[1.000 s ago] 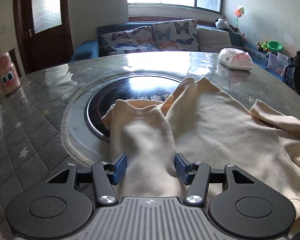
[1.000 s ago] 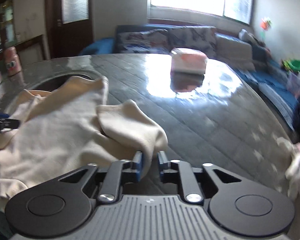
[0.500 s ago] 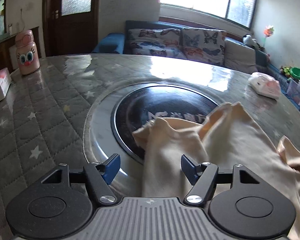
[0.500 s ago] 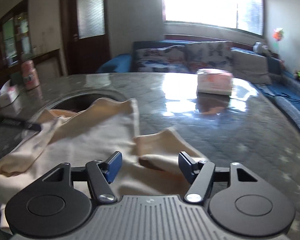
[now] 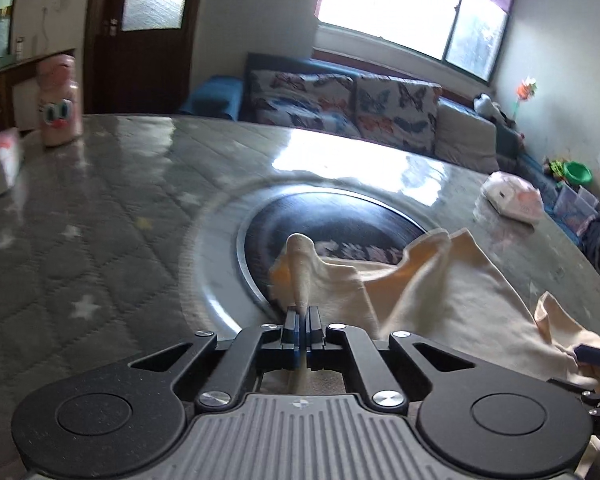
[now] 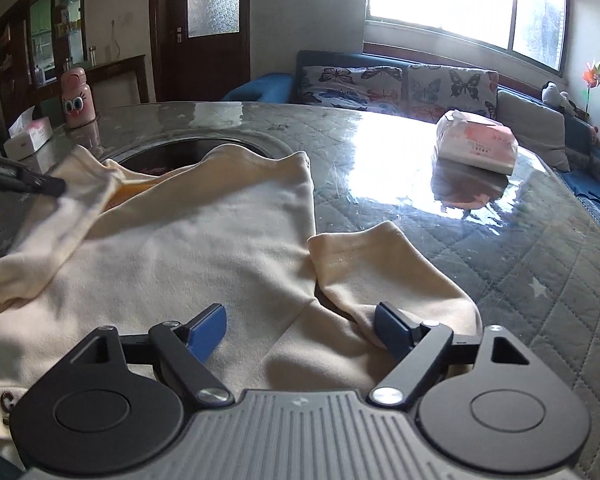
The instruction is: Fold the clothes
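Covering the quilted table (image 6: 440, 216), cream garment (image 6: 204, 248): left tongs (image 5: 302, 320) pinching sleeve, right tongs (image 6: 300, 326) spread.

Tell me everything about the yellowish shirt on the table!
The shirt is soft cream cloth, spread rumpled over the grey quilted table, partly covering a dark round plate. One sleeve lies folded beside the body. The left tool has just closed, pinching a lifted sleeve; the right tool, just opened, touches nothing.

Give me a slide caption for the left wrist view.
Left hand-held gripper shut on a cream garment's sleeve, above the table.
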The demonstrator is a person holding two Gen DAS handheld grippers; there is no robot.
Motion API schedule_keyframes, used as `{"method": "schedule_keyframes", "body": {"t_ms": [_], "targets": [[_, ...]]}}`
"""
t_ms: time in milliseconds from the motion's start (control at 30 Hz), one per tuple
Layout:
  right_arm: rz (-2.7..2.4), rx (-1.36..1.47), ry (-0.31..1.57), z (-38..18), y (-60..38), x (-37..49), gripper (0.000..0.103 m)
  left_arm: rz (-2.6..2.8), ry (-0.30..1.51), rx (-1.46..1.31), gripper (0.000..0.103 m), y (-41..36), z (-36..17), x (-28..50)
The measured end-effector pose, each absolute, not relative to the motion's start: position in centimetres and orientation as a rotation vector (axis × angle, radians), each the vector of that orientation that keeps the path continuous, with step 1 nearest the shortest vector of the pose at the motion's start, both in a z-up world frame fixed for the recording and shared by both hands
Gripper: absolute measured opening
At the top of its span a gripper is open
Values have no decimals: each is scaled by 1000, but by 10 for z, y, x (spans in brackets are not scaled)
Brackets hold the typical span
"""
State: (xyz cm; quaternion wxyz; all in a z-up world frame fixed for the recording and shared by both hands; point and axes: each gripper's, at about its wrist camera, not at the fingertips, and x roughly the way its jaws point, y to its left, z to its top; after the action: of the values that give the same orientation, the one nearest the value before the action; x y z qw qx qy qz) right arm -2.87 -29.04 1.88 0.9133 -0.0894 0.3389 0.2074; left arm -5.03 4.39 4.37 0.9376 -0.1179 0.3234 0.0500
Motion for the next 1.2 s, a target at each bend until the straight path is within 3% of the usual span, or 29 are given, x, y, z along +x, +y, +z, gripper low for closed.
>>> {"method": "schedule_keyframes", "body": {"t_ms": [233, 500, 800, 1000, 1067, 1200], "targets": [[383, -162, 694, 23, -303, -25, 84, 254, 608, -290, 3, 89, 58, -88], [260, -155, 688, 34, -332, -14, 84, 464, 674, -359, 3, 138, 38, -152], [279, -234, 696, 31, -321, 14, 82, 509, 727, -364, 4, 144, 29, -163], [311, -241, 750, 22, -317, 42, 43, 508, 728, -314, 11, 143, 39, -154], [312, -240, 753, 22, -318, 42, 18, 512, 714, -301, 16, 143, 45, -152], [234, -240, 721, 26, -338, 35, 6, 494, 681, -270, 28, 139, 57, -144]]}}
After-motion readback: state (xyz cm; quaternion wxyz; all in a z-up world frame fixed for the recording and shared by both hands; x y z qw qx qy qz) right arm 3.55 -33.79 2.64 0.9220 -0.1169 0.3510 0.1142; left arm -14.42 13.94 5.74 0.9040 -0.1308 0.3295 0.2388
